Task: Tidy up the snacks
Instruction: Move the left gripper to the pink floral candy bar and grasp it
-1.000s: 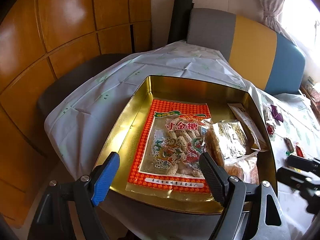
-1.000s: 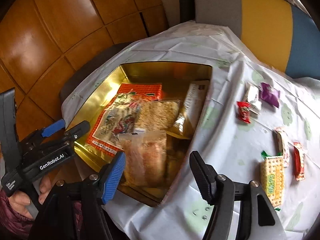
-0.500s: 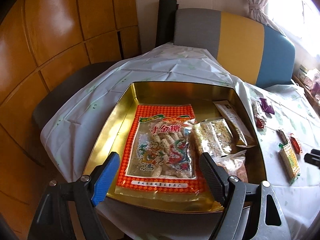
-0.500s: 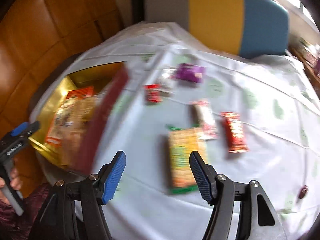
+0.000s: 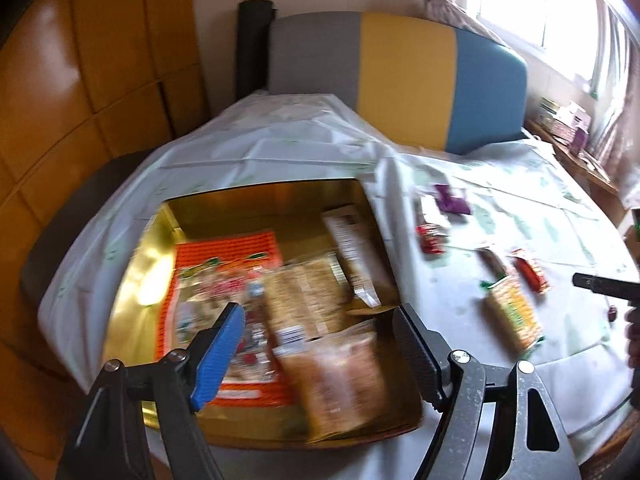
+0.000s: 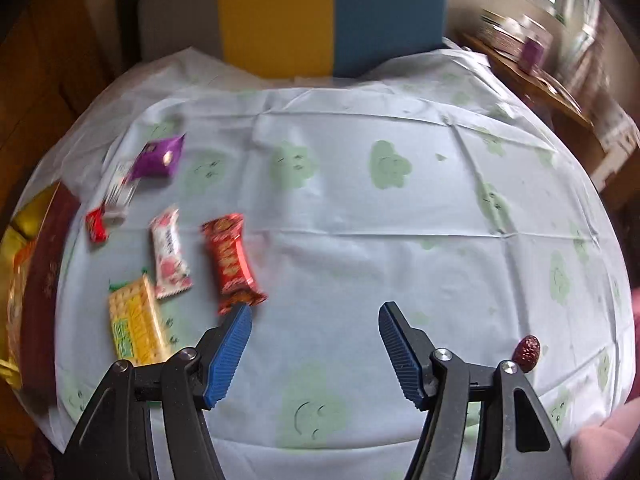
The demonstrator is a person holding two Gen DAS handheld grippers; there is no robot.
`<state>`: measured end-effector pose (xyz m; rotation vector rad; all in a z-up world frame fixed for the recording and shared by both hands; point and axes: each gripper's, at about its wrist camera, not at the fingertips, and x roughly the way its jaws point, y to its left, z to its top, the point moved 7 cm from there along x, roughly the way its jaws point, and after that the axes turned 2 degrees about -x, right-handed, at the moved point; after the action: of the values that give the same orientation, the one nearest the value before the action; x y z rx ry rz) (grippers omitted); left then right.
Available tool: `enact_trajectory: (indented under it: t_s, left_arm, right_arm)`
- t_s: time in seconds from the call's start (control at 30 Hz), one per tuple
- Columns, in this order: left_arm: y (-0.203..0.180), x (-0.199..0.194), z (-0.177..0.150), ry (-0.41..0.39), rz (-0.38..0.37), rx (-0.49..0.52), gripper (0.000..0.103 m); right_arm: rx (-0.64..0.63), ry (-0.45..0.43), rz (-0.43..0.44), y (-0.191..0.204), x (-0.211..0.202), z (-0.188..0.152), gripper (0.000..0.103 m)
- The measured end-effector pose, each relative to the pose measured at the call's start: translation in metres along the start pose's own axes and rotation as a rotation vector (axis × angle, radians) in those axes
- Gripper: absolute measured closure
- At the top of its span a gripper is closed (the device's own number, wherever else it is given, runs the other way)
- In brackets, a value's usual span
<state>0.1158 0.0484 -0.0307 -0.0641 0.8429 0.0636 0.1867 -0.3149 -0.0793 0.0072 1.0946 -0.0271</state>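
While its jaws stand apart with nothing between them, the right gripper [image 6: 315, 314] hangs over bare tablecloth [image 6: 400, 240], the red snack bar [image 6: 232, 260] just off its left fingertip, long axis running away from it. The left gripper [image 5: 318, 322], jaws just narrowed yet empty, hovers over the gold tin [image 5: 148, 264], farther off.

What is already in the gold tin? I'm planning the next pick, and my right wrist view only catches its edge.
Observer: A big orange-red bag lies flat on the gold tin floor.
Operator: Anything on top of it?
Observer: A clear bag of pale brown snacks overlaps its right side.
Operator: Left gripper holding anything?
Observer: No; the left gripper is open, its fingers have just been closing slightly, nothing between them.
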Motion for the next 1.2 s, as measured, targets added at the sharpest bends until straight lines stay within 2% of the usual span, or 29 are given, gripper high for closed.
enact_trajectory:
  t_s: [0.13, 0.3, 0.47, 0.63, 0.77, 0.87, 0.97, 1.13, 1.2]
  left_arm:
    - [-0.035, 0.008, 0.008, 0.023, -0.044, 0.044, 0.029]
    - [-0.086, 0.035, 0.016, 0.113, -0.119, 0.099, 0.055]
    - [-0.129, 0.065, 0.023, 0.197, -0.169, 0.109, 0.062]
    - [-0.164, 0.098, 0.03, 0.27, -0.182, 0.129, 0.063]
    - [-0.186, 0.128, 0.028, 0.365, -0.209, 0.1, 0.063]
    - [-0.202, 0.143, 0.025, 0.404, -0.221, 0.09, 0.063]
    - [-0.211, 0.156, 0.025, 0.423, -0.212, 0.086, 0.062]
    - [-0.225, 0.165, 0.032, 0.402, -0.23, 0.084, 0.06]
    - [-0.226, 0.169, 0.034, 0.409, -0.234, 0.071, 0.052]
  right_arm:
    - [0.036, 0.024, -0.025, -0.012, 0.0, -0.002, 0.036]
    - [0.067, 0.003, -0.02, -0.016, -0.005, 0.002, 0.036]
    - [0.066, -0.021, -0.016, -0.013, -0.011, 0.004, 0.036]
    - [0.079, -0.035, -0.005, -0.014, -0.015, 0.007, 0.036]
    - [0.076, -0.042, 0.006, -0.013, -0.017, 0.008, 0.036]
    - [0.076, -0.048, 0.017, -0.011, -0.018, 0.009, 0.036]
    - [0.077, -0.046, 0.026, -0.011, -0.018, 0.01, 0.036]
    - [0.084, -0.046, 0.039, -0.011, -0.018, 0.011, 0.036]
    - [0.086, -0.046, 0.043, -0.011, -0.018, 0.011, 0.036]
